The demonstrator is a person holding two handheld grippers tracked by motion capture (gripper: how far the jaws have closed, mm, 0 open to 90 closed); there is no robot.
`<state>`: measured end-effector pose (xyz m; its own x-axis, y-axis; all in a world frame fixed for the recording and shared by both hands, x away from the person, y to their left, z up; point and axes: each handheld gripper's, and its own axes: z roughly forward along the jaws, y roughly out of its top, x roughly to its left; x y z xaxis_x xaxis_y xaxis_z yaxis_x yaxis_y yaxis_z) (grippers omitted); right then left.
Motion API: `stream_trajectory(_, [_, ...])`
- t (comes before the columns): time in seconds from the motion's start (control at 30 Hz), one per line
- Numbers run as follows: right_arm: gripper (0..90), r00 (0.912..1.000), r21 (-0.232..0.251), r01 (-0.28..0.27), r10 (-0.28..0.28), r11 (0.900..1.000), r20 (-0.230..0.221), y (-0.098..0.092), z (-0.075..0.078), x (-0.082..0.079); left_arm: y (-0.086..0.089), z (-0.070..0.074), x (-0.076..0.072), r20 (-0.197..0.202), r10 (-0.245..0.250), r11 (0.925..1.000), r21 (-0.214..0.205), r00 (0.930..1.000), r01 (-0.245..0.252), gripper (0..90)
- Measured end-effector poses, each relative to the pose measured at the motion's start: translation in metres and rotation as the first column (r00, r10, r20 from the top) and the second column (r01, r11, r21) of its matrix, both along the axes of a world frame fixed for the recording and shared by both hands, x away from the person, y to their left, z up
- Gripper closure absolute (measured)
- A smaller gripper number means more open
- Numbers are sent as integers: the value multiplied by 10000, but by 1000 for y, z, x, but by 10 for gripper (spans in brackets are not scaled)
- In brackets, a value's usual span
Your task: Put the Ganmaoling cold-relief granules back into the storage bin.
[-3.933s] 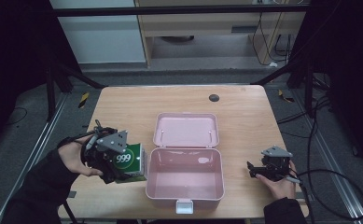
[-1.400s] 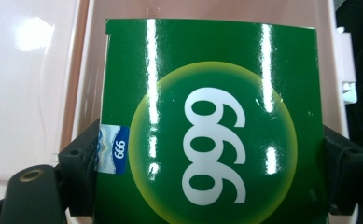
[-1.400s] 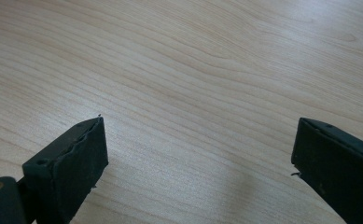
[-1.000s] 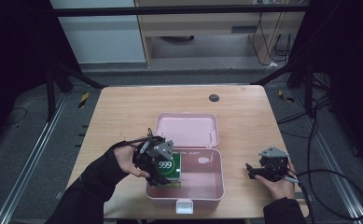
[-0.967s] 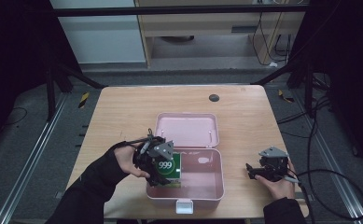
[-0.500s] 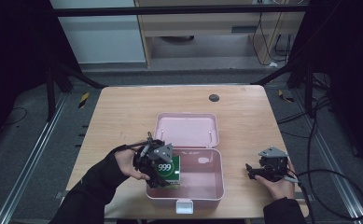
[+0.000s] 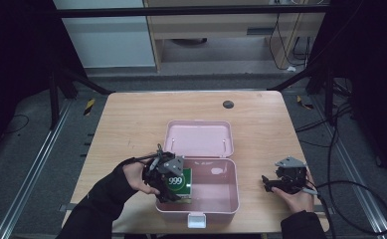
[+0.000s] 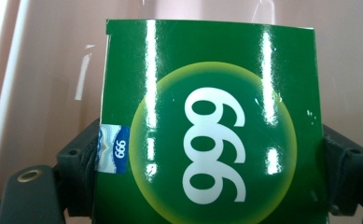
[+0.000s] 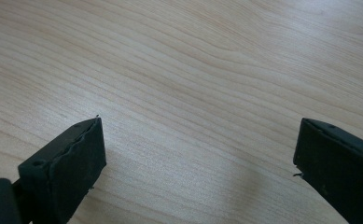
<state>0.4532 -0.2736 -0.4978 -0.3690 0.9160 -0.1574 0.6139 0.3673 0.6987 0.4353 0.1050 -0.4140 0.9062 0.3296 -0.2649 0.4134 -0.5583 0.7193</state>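
The left gripper clamps the green box inside the pink case. The right gripper rests on the table, jaws wide apart and empty.

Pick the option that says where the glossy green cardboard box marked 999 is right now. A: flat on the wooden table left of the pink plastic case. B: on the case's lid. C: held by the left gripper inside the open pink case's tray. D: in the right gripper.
C: the left gripper clamps the green box from both sides, within the pink case.
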Motion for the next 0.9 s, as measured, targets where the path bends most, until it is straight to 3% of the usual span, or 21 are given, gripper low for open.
stream_trajectory(0.37, [21, 10000, -33, -9, 9, 10000, -54, 0, 0, 0, 1, -4, 0, 129, -237, 9991, 344, 9996, 232, 125])
stream_trajectory(0.5, [15, 10000, -77, 21, -22, 10000, -51, 1, 0, 0, 2, -3, 0, 124, -191, 9995, 273, 9997, 188, 122])
stream_trajectory(0.6, [15, 10000, -104, 8, -9, 9999, -58, 1, -1, 0, 3, 7, -1, 40, 33, 9992, -406, 10000, -31, 111])
stream_trajectory(0.67, [15, 10000, -118, 26, -27, 9999, -77, 1, -1, 0, 6, 15, -1, 193, 97, 9980, -630, 9998, -85, 115])
stream_trajectory(0.83, [17, 10000, -118, 22, -23, 9999, -93, 1, 0, 0, 14, 34, -2, 661, -112, 9973, -718, 9977, 160, 139])
stream_trajectory(0.9, [25, 10000, -84, 51, -52, 10000, -71, 0, 0, 0, 16, 39, -3, 769, 23, 9963, -857, 9970, 43, 154])
